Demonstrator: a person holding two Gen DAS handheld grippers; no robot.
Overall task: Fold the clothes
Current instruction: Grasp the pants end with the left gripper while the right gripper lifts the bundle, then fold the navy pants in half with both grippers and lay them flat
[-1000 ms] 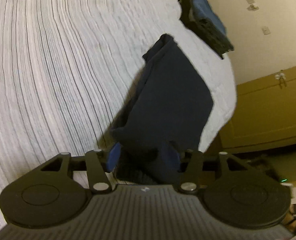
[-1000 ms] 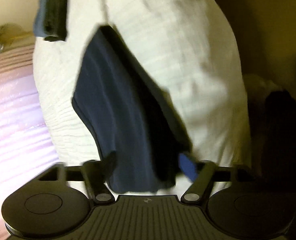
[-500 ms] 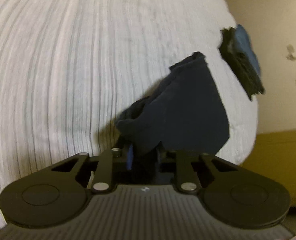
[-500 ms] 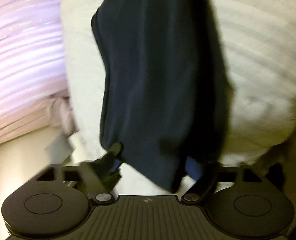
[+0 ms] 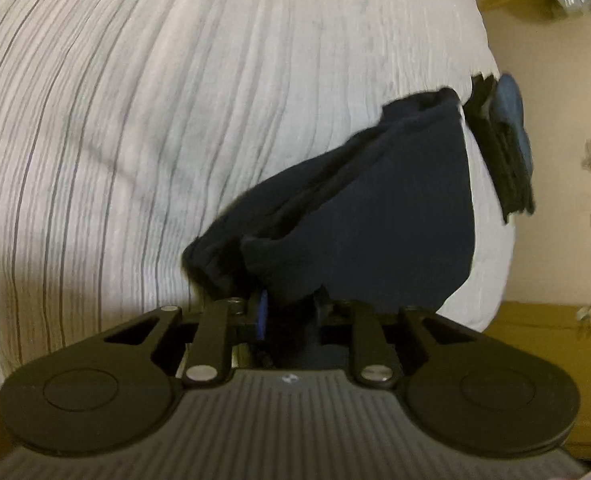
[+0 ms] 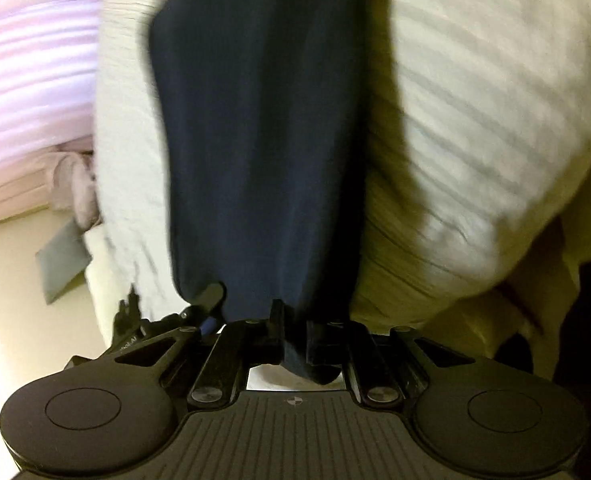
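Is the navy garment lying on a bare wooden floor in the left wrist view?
No, the navy garment lies on a white striped bedsheet.

- I carry two grippers: my left gripper (image 5: 287, 316) and my right gripper (image 6: 295, 336).
- I count one navy garment (image 5: 375, 216) stretched out.
- One folded stack of dark clothes (image 5: 503, 140).
- One striped white bedcover (image 5: 175, 120).
- One pink curtain (image 6: 27, 80).

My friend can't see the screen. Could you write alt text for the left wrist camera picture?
The left gripper, black with two fingers, is closed on the bunched edge of a dark navy garment lying on a bed with a white, grey-striped cover. Beyond it, at the bed's far edge, sits a stack of folded dark and blue clothes before a cream wall.
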